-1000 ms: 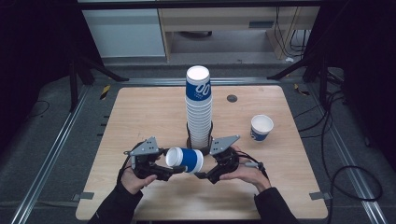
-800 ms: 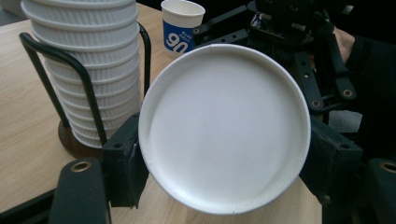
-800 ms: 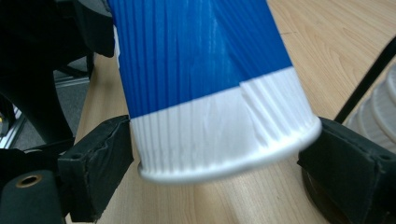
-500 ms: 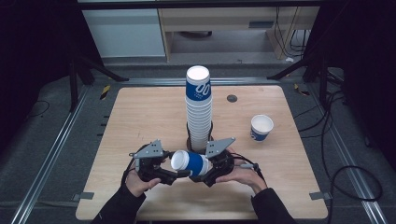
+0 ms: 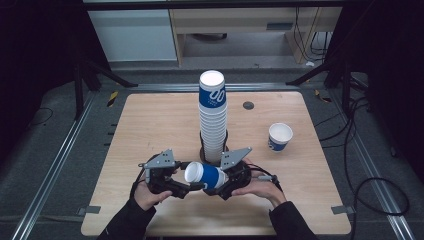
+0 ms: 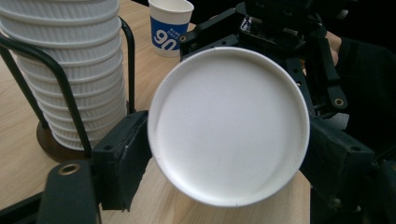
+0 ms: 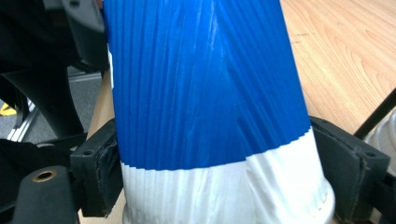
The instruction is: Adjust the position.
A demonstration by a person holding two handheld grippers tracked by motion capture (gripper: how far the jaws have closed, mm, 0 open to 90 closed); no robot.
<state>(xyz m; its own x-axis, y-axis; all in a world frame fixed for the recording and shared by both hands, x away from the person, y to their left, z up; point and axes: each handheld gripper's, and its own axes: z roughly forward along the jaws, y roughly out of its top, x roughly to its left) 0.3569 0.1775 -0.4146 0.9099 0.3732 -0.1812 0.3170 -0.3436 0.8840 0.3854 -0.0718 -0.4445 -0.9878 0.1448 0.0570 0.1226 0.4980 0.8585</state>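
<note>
A blue-and-white cup (image 5: 205, 175) lies on its side above the near middle of the counter (image 5: 150, 120), held between the two grippers, its white end pointing left and its blue body running right; the left gripper (image 5: 186, 189) meets it from the left and the right gripper (image 5: 216, 188) from the right. In the left gripper view the cup's round white end (image 6: 229, 126) faces the camera and sits between the two black fingers (image 6: 122, 161), one pad touching its rim on each side, so these fingers are clenched on the cup at that end. In the right gripper view the ribbed blue wall of the cup (image 7: 201, 84) rises between the fingers (image 7: 99, 165), with the white band low down; both pads press against that white band, and these fingers have just been closing, so they now grasp the cup as well. Just beyond the cup stands a tall stack (image 5: 212, 117) of like cups in a black wire holder (image 6: 60, 88) with a round base; the stack is near the held cup but apart from it. A single upright cup (image 5: 279, 136) stands on the right of the counter, well apart from the grippers.
</note>
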